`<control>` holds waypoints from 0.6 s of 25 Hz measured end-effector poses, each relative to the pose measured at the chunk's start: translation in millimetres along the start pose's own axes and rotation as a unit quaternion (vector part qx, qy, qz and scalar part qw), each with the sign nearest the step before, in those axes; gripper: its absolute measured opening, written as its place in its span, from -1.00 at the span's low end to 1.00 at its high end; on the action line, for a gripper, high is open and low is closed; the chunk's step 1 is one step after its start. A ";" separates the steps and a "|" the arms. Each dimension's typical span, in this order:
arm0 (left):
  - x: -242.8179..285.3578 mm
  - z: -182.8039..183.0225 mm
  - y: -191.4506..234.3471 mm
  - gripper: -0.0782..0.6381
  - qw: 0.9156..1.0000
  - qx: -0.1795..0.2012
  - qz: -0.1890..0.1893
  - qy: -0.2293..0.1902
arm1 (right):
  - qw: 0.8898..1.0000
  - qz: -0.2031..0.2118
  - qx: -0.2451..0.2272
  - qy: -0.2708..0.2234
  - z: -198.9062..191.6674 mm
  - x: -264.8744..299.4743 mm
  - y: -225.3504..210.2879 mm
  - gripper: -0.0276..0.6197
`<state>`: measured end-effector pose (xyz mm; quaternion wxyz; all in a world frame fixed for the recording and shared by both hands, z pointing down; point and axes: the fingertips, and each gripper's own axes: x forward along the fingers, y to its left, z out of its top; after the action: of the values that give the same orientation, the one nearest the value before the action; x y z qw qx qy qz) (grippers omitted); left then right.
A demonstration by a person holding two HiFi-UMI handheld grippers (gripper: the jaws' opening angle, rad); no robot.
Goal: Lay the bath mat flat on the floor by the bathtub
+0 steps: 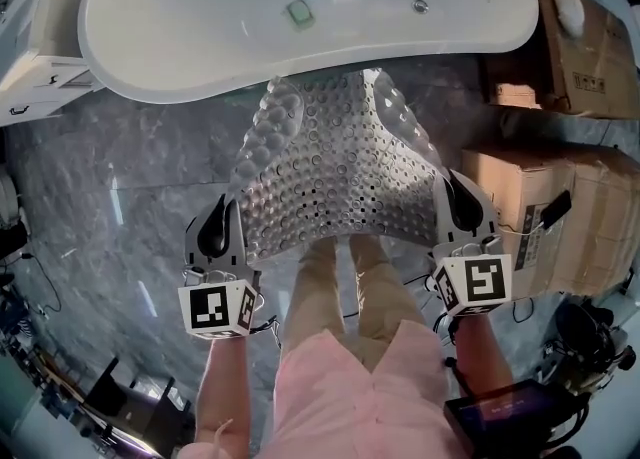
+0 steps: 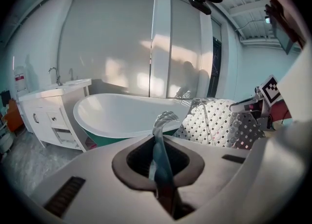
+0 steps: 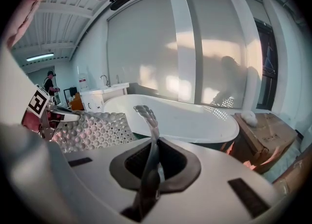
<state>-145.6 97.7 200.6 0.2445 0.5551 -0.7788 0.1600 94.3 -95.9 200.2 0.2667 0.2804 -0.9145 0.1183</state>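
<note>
Outward toward bathtub (image 1: 170,17), bath mat (image 1: 335,167) between left tool (image 1: 222,225) and right tool (image 1: 462,209)

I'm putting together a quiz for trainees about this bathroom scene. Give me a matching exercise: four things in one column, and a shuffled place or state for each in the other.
Things:
1. bath mat
2. bathtub
3. cardboard boxes
4. left tool

Places or states:
a. stacked at the right of the head view
b. held up and curved, not yet flat
c. shut on the bath mat's edge
d. white, across the top of the head view

Pairs: 1-b, 2-d, 3-a, 4-c
</note>
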 end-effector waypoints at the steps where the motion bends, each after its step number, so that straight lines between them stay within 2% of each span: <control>1: 0.4 -2.3 0.9 -0.68 1.000 -0.001 0.001 0.001 | 1.000 0.000 0.000 0.002 -2.5 0.7 0.8 -0.83; 15: 12.1 -46.6 20.1 -0.68 1.000 -0.003 0.006 0.020 | 1.000 0.004 -0.008 0.015 -36.2 28.3 11.1 -0.83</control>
<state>-158.2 119.1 246.5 0.2609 0.5467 -0.7773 0.1699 83.4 -86.4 245.2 0.2823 0.2730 -0.9122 0.1168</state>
